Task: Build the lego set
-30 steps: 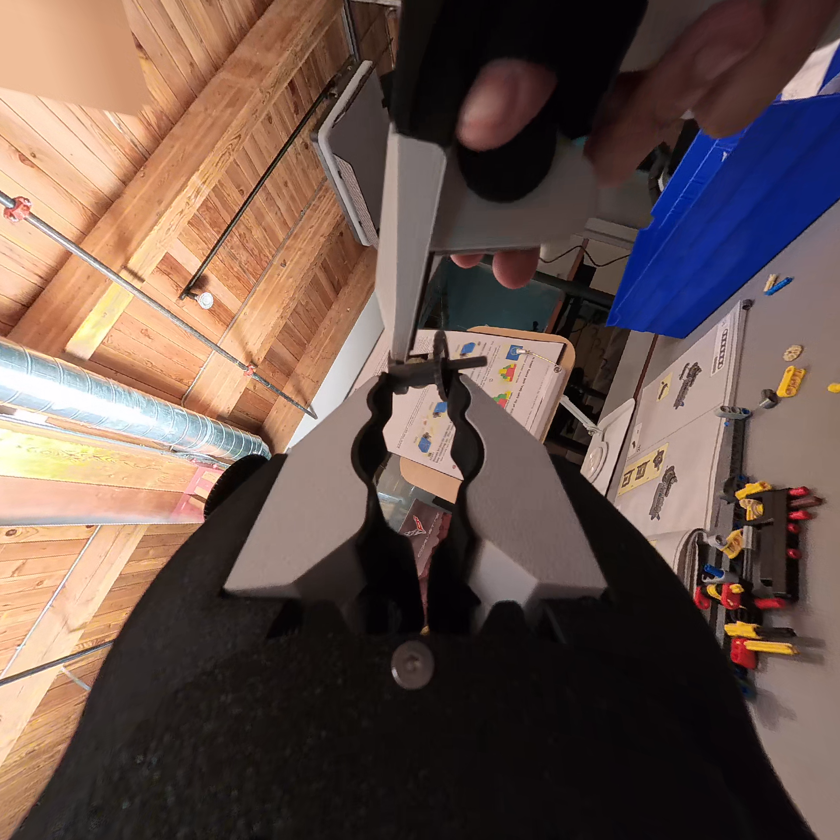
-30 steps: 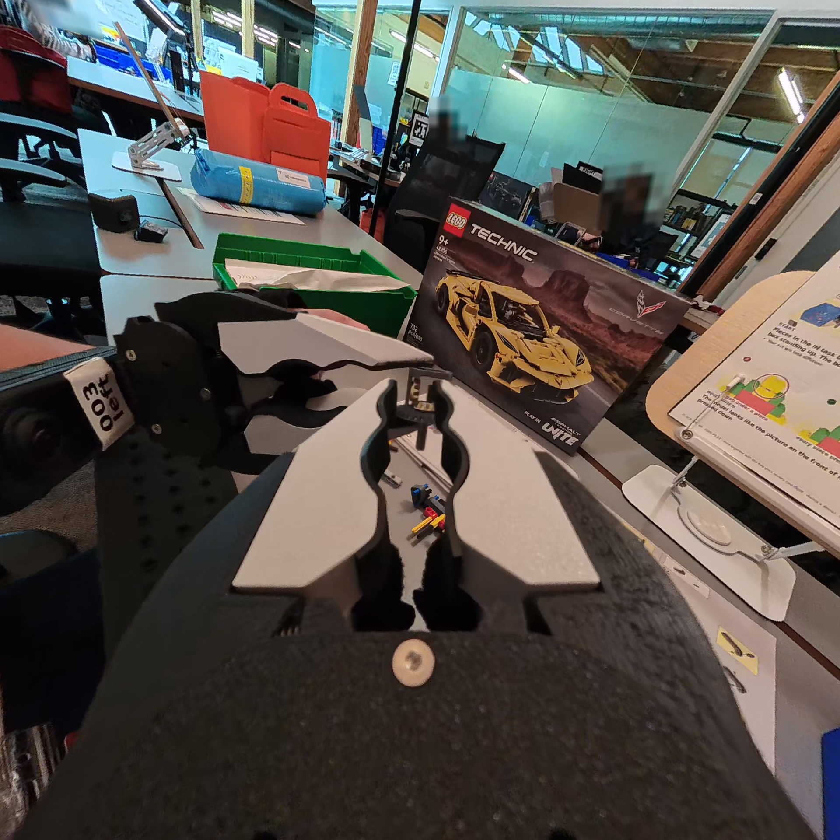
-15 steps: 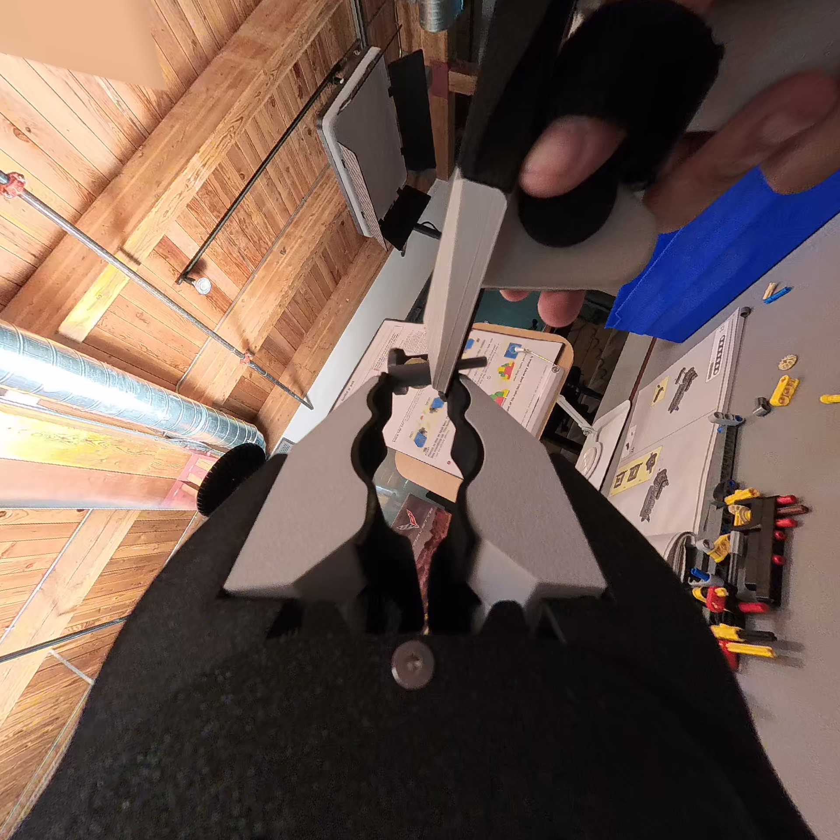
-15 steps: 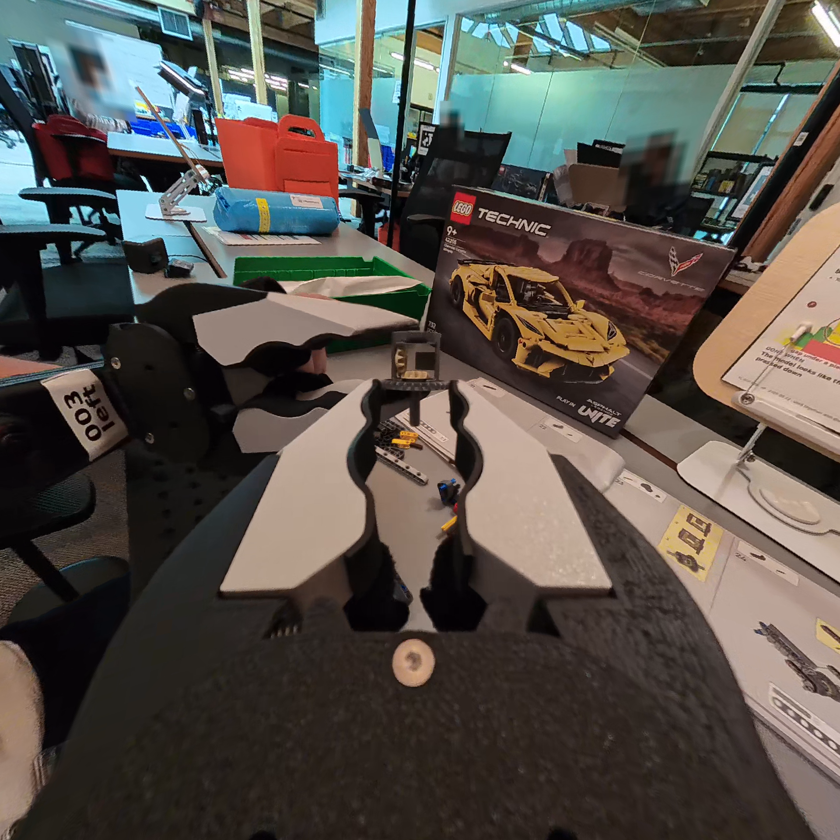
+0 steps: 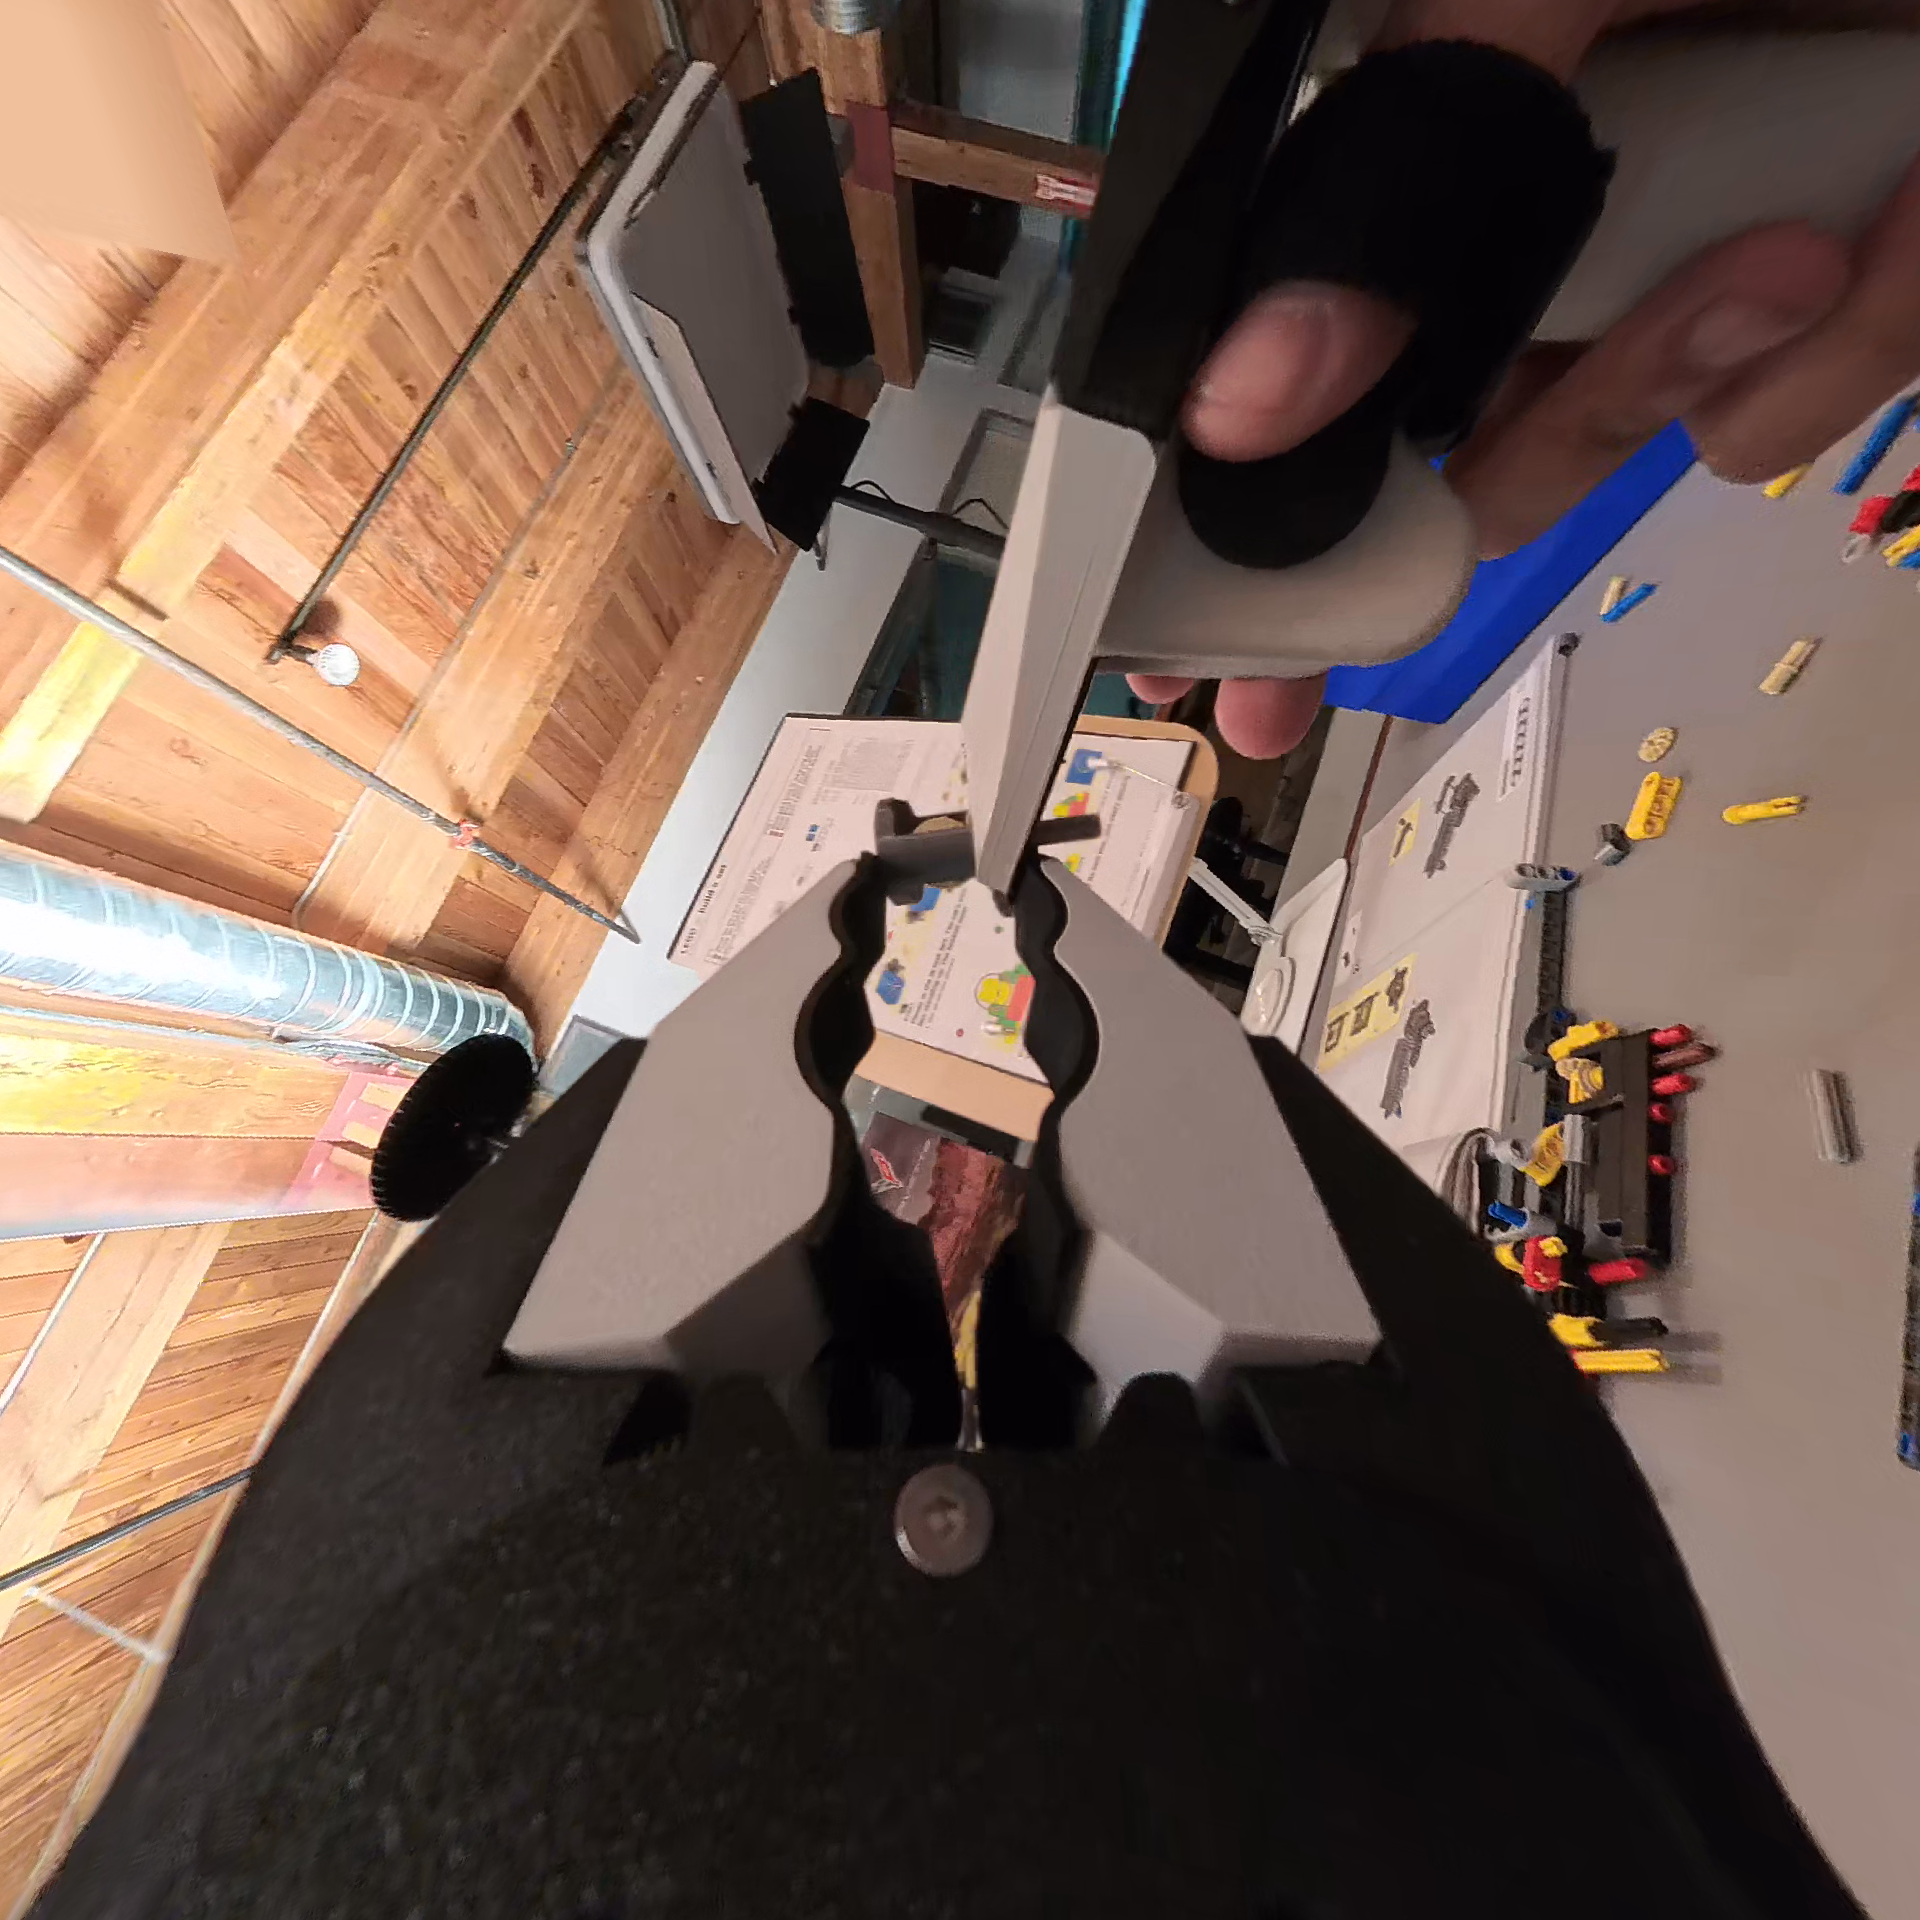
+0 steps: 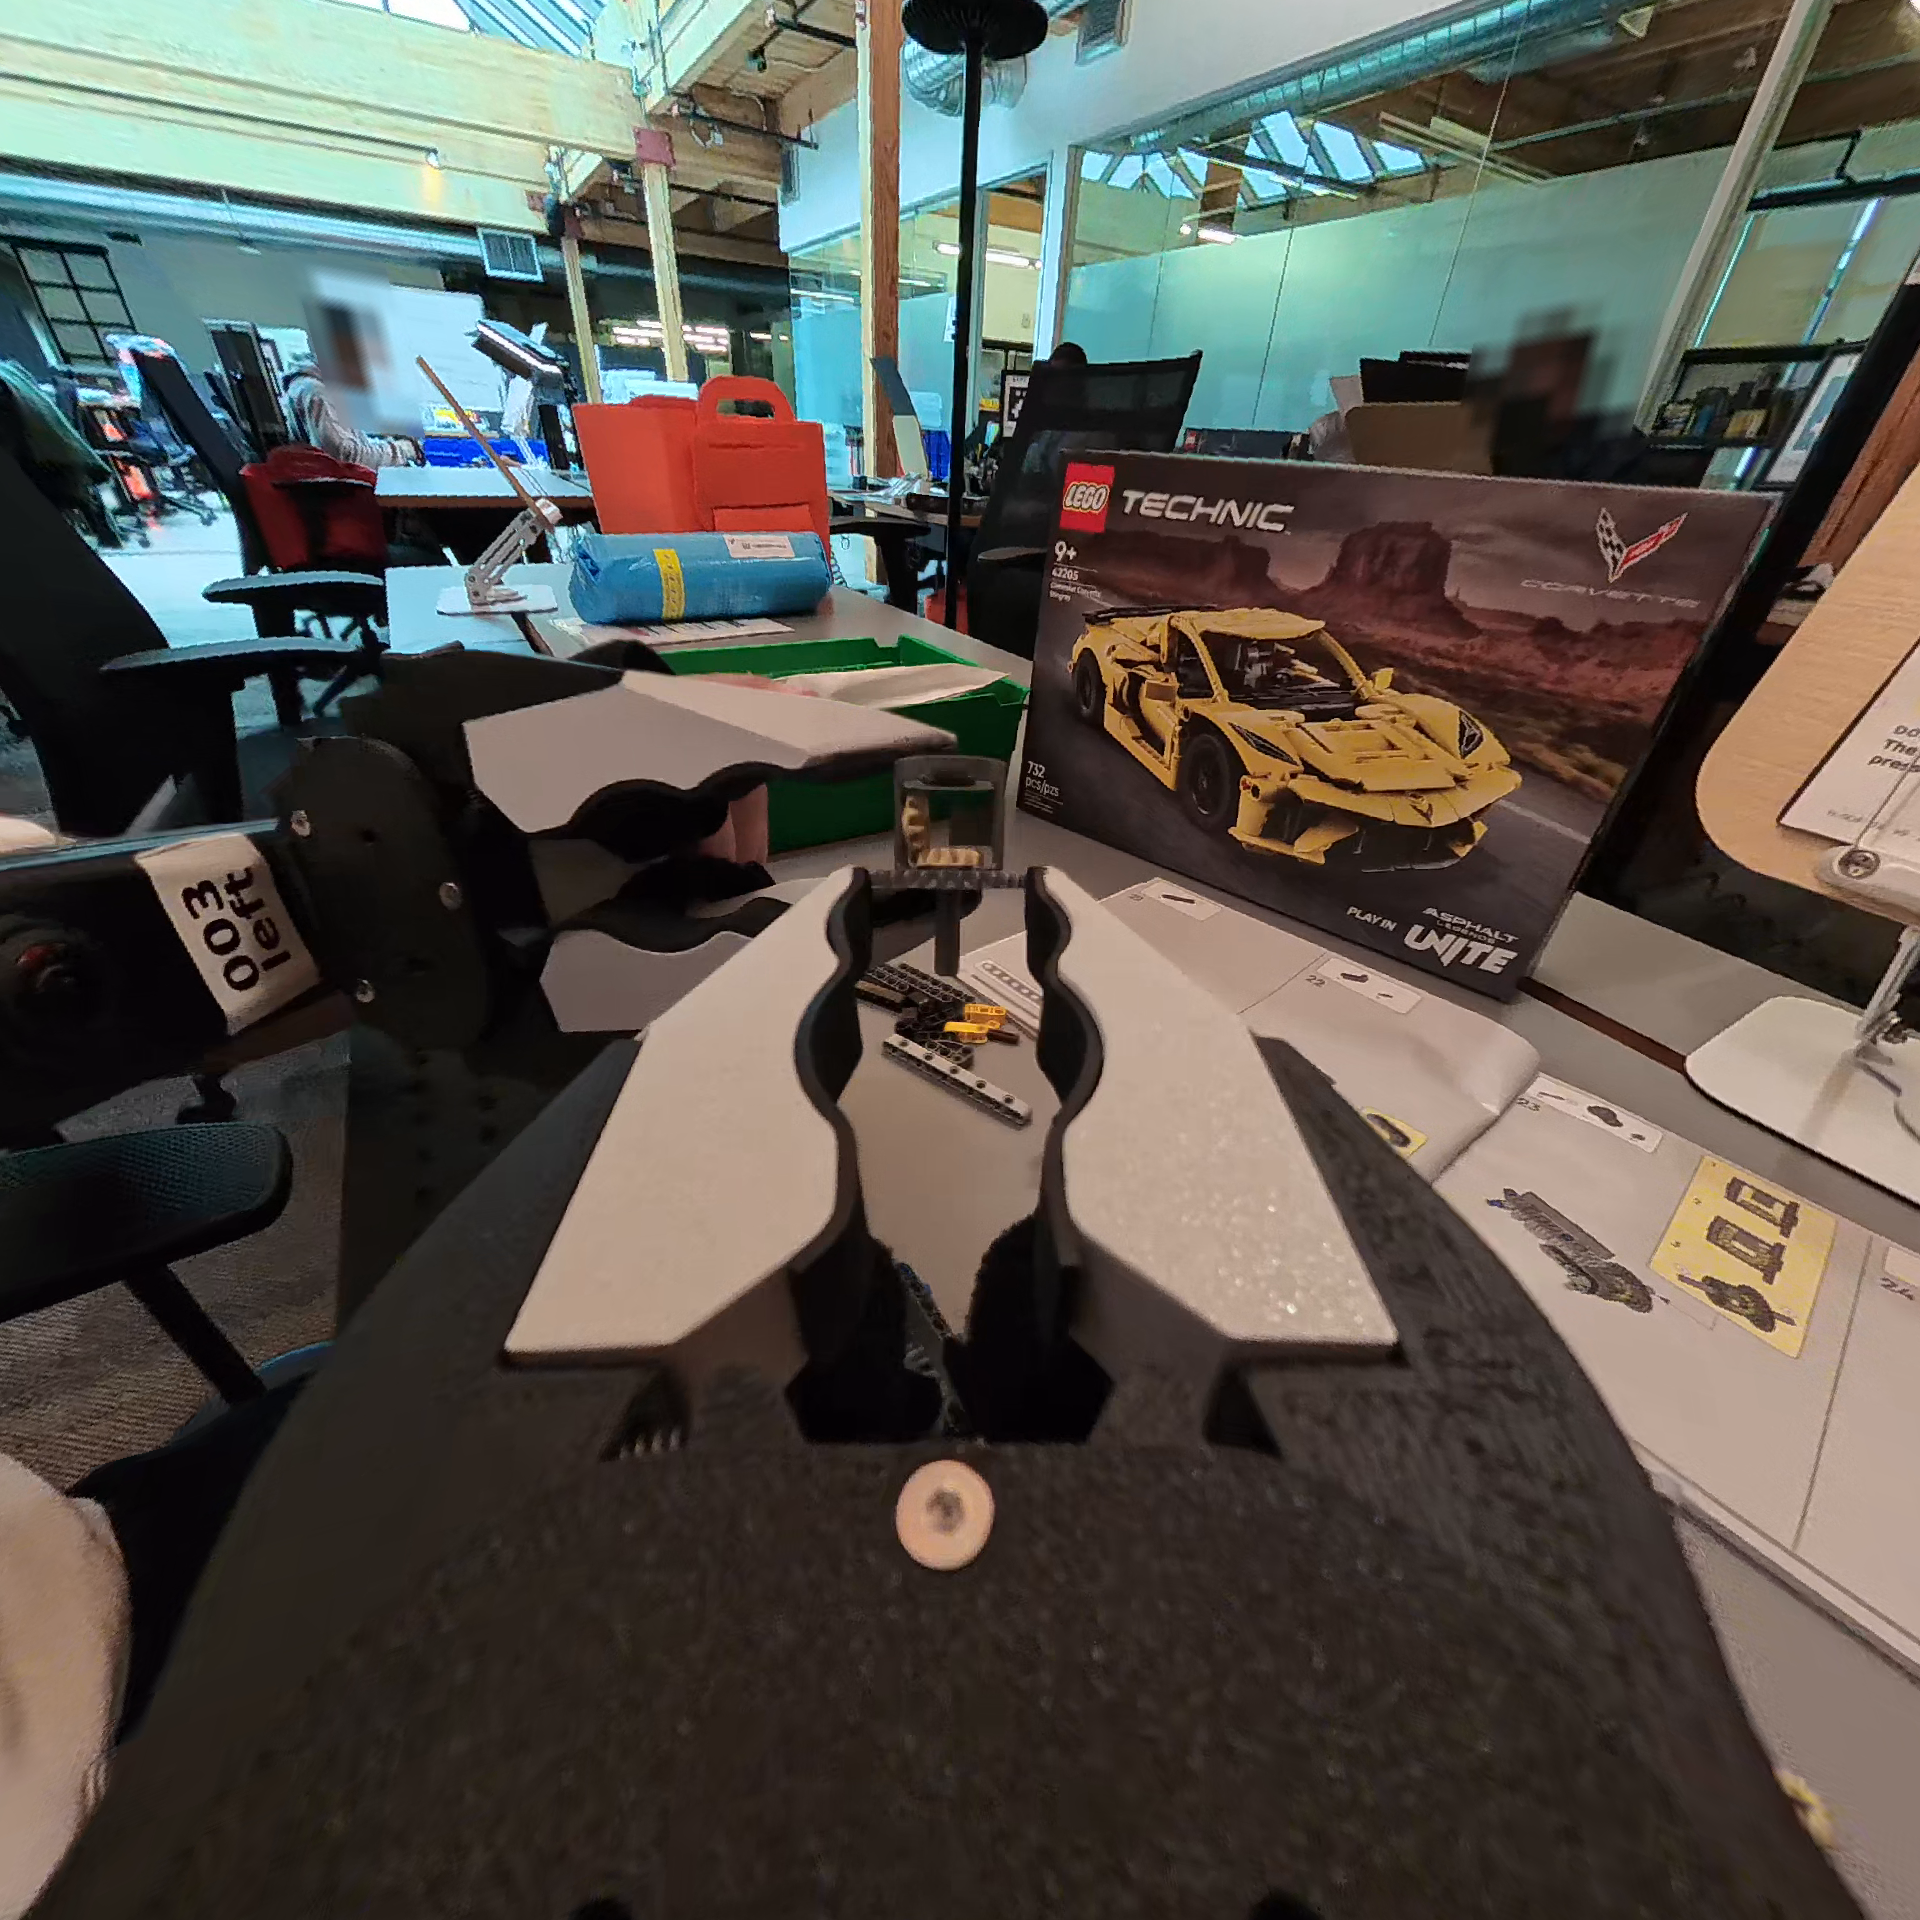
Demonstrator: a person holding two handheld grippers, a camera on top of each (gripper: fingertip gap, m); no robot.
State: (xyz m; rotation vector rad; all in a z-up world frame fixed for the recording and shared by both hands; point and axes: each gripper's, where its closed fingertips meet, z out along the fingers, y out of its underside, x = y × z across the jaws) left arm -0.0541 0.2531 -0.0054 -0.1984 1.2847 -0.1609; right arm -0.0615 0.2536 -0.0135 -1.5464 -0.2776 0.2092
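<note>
Subassembly (image 6: 948,831) = small dark-grey frame w/ tan gear inside, on a black axle; sits mid-air between both grippers, well above the counter (image 6: 1195,935). Right gripper (image 6: 945,883) is clamped on the thin toothed part at its base, fingertips pinched in. Left gripper (image 5: 940,883): jaws stand apart, one finger above the frame and one below it in the right wrist view, not squeezing it as far as I can tell.

In the left wrist view the same piece (image 5: 914,836) shows at the tips, right gripper's finger edge crossing it.

Progress, my read: early. One chassis chunk (image 5: 1605,1153) (black beam, red + yellow pins) lies on the counter beside the open instruction booklet (image 6: 1714,1247). Loose beams and pins (image 6: 951,1039) lie under the grippers; more yellow/blue bits (image 5: 1662,800) scattered further off. Box (image 6: 1351,707) pic shows a full yellow car; nothing near that yet. Gear unit not joined to chassis, so most steps probably left.
</note>
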